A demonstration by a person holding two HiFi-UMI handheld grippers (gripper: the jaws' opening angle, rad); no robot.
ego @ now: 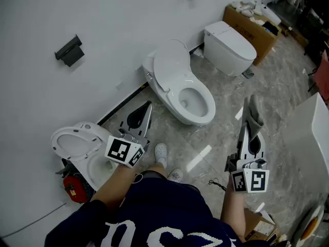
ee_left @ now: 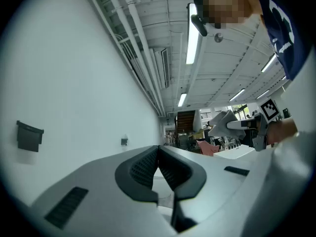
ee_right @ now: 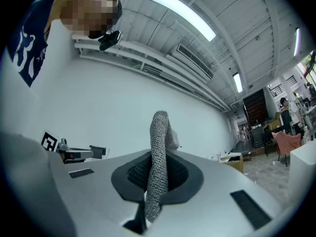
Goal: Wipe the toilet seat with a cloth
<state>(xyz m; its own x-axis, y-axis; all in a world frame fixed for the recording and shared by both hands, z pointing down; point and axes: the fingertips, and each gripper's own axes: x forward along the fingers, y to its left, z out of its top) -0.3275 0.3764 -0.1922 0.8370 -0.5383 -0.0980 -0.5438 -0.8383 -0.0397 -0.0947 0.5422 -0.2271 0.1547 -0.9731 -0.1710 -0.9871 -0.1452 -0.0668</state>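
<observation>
A white toilet stands by the wall in the head view, its lid (ego: 172,66) raised and its seat (ego: 205,108) ringing the open bowl. My right gripper (ego: 251,121) hovers to the right of it, above the floor, shut on a grey knitted cloth (ego: 252,111). The cloth (ee_right: 159,142) sticks up out of the shut jaws of the right gripper (ee_right: 157,164). To the left of the toilet, my left gripper (ego: 145,110) is shut with nothing in it; its pads (ee_left: 148,168) meet. The left gripper view shows the cloth (ee_left: 220,121) across the room.
A second toilet (ego: 77,144) with its seat up stands at lower left, a red object (ego: 72,188) beside it. A third, closed toilet (ego: 229,48) and a cardboard box (ego: 253,31) stand at upper right. A white fixture (ego: 314,133) edges the right. A black holder (ego: 69,50) hangs on the wall.
</observation>
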